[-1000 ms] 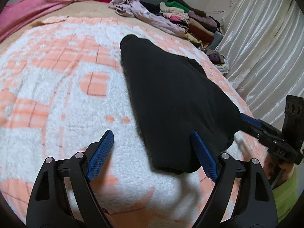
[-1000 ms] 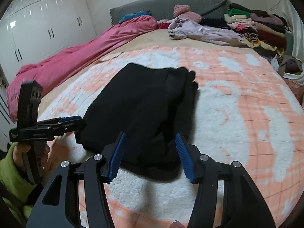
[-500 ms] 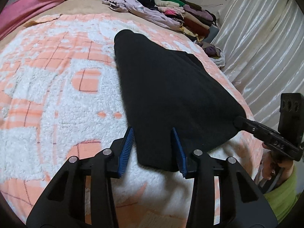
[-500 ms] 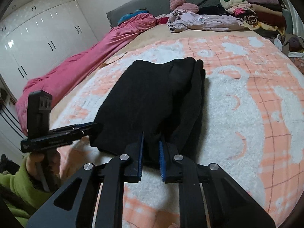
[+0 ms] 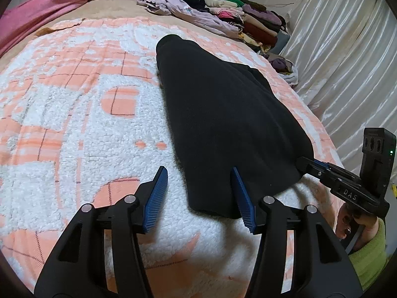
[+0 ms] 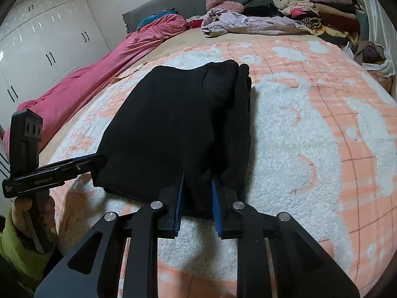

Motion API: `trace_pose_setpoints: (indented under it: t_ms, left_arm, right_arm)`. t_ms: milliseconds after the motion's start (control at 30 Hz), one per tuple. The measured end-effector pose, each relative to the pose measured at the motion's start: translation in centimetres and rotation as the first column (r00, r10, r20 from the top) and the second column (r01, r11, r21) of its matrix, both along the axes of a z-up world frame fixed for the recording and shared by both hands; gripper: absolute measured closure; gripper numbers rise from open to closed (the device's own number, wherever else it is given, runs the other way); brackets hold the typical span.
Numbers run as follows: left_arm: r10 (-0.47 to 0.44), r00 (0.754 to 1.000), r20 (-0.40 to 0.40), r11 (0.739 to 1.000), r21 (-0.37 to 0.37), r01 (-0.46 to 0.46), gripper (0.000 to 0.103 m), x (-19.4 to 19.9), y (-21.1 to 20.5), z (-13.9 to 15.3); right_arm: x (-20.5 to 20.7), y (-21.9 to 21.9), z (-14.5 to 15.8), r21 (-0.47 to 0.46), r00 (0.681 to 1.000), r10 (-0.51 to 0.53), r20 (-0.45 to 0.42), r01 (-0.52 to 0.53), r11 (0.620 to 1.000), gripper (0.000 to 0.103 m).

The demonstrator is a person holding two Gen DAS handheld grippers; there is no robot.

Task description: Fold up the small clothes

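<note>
A black garment lies folded lengthwise on an orange-and-white fleece blanket; it also shows in the right wrist view. My left gripper is open, its jaws standing either side of the garment's near left corner, which lies between them. It appears in the right wrist view at the garment's left edge. My right gripper is shut on the garment's near right hem, with cloth bunched between the blue pads. It shows in the left wrist view at the garment's near right corner.
A pile of loose clothes and a folded stack lie at the bed's far end. A pink duvet runs along the left side. A shiny curtain hangs beside the bed. White wardrobes stand behind.
My left gripper narrowed around the garment's corner, then opened wider again. My right gripper closed from open onto the hem and stays on it, with more cloth between the pads now.
</note>
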State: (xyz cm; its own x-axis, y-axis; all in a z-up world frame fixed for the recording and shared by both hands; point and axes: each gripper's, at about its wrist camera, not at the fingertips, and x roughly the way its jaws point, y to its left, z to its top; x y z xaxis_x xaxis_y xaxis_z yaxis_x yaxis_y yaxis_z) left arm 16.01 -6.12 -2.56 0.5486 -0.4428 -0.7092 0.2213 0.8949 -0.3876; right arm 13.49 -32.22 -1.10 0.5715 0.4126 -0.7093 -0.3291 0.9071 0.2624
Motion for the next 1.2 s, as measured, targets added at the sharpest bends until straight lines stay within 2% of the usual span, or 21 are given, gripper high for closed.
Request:
trace_pose_setpoints:
  t_ms: [333,433,533,633,700,767,967,1133,1200]
  left_arm:
    - [0.020,1.000,0.012,1.000,0.012,-0.020,0.056,-0.5,0.4,0.6]
    - [0.024,1.000,0.015,1.000,0.016,-0.024,0.056,-0.6,0.4,0.7]
    - [0.028,0.999,0.017,0.999,0.019,-0.028,0.056,-0.7,0.4,0.8]
    - [0.032,0.999,0.019,0.999,0.021,-0.032,0.056,-0.9,0.5,0.9]
    - [0.036,0.999,0.021,0.999,0.021,-0.036,0.055,-0.9,0.6,1.1]
    - [0.041,0.999,0.022,0.999,0.021,-0.041,0.054,-0.9,0.6,1.1]
    - [0.053,0.998,0.027,0.998,0.023,-0.053,0.048,-0.7,0.7,1.5]
    - [0.069,0.997,0.026,0.997,0.023,-0.070,0.043,0.2,0.8,1.9]
    - [0.073,0.997,0.030,0.997,0.020,-0.073,0.041,0.8,0.7,2.3]
  right_arm:
    - [-0.5,0.2,0.5,-0.038,0.999,-0.020,0.025,0.021,0.999,0.076]
    - [-0.6,0.1,0.6,-0.040,0.999,-0.023,0.027,0.024,0.999,0.068]
    - [-0.6,0.0,0.6,-0.040,0.999,-0.028,0.028,0.029,0.999,0.065]
    - [-0.7,-0.1,0.7,-0.036,0.999,-0.032,0.028,0.033,0.999,0.059]
    - [-0.8,-0.3,1.0,-0.036,0.999,-0.042,0.034,0.043,0.998,0.049]
    - [-0.8,-0.8,1.3,-0.025,0.998,-0.052,0.043,0.053,0.998,0.049]
    - [-0.3,-1.5,2.2,-0.005,0.996,-0.068,0.062,0.068,0.998,0.039]
    - [0.7,-1.6,3.6,0.029,0.993,-0.070,0.091,0.067,0.997,0.026]
    - [1.8,-1.5,4.2,0.055,0.994,-0.055,0.093,0.050,0.997,0.017]
